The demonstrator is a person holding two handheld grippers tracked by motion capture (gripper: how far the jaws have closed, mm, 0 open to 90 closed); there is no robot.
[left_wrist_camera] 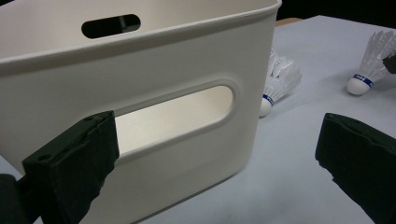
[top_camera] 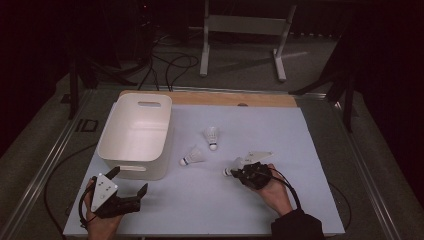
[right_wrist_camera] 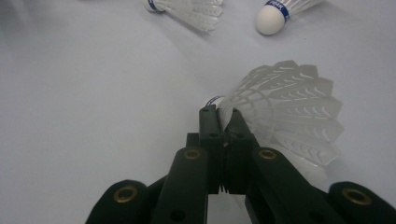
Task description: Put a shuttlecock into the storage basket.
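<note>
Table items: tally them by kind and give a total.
White feathered shuttlecocks: 3
White plastic bin with handle slots: 1
Total: 4

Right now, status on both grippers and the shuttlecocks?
Right gripper shut on shuttlecock. Left gripper open, facing white bin. Two shuttlecocks on table, path to bin unobstructed.

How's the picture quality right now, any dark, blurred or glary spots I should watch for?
High view: dim, room beyond the table nearly black, white bin brightest. Left gripper view: evenly lit, the near jaws soft. Right gripper view: right gripper and its shuttlecock fairly sharp, no glare, corners darker.
</note>
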